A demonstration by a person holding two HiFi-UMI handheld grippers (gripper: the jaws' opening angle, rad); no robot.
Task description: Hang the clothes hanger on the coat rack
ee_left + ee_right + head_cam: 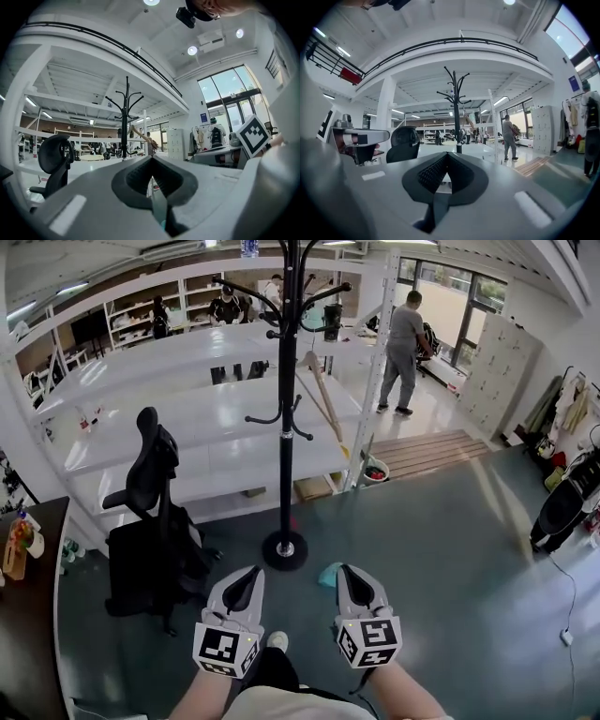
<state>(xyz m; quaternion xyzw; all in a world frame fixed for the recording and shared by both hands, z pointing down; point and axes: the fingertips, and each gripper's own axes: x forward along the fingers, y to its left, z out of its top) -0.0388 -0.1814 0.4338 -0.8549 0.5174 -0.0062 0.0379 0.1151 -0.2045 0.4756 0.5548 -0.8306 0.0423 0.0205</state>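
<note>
Grey-green floor (pixel 450 549) — coat rack (pixel 286 427), chair (pixel 150 549), perhaps cloth (pixel 328 575)

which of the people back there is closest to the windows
The person in the grey top, standing apart beside the windows; the others are grouped at the far shelves behind the coat rack.

Inspector: Coat rack (pixel 286 409): black throughout, pole, hooks and base. Office chair (pixel 150 517): black also.
Clerk: And the floor (pixel 450 549)?
Inspector: Dark grey-green, plain. Shelving (pixel 187 423): white. Slatted platform (pixel 427 452): light brown wood.
Clerk: The grippers?
Inspector: Left gripper (pixel 249 572) and right gripper (pixel 350 570): pale grey shells, dark grey inner linings. Each cube (pixel 225 649) carries black-and-white square markers. Small object (pixel 329 574) by the right gripper: turquoise. Distant person (pixel 405 348): grey top, grey trousers.
</note>
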